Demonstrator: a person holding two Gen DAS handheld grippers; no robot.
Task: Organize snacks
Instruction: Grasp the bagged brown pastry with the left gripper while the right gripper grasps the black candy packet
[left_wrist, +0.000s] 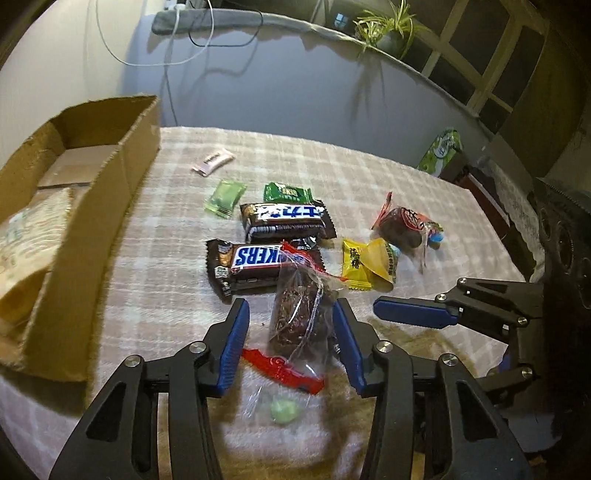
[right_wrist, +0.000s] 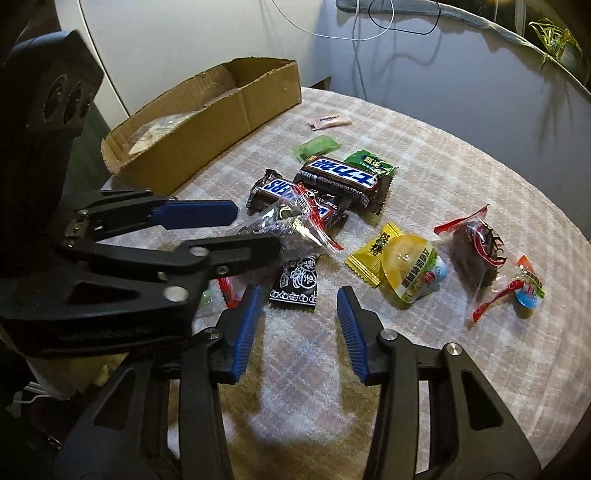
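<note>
I am straddling the clear-wrapped brown cake with red-edged seal (left_wrist: 295, 314) with my released left claw (left_wrist: 290, 314); its long axis is running near-to-far between the pads, on the bench (left_wrist: 388, 177). Right claw (right_wrist: 300, 306) is hanging released, further right.

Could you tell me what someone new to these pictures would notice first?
Probably the two Snickers bars side by side in the middle of the checked tablecloth, with small sweets scattered around them. Next, the left gripper, open around a clear-wrapped brown snack in front of the bars. An open cardboard box sits at the table's left edge.
</note>
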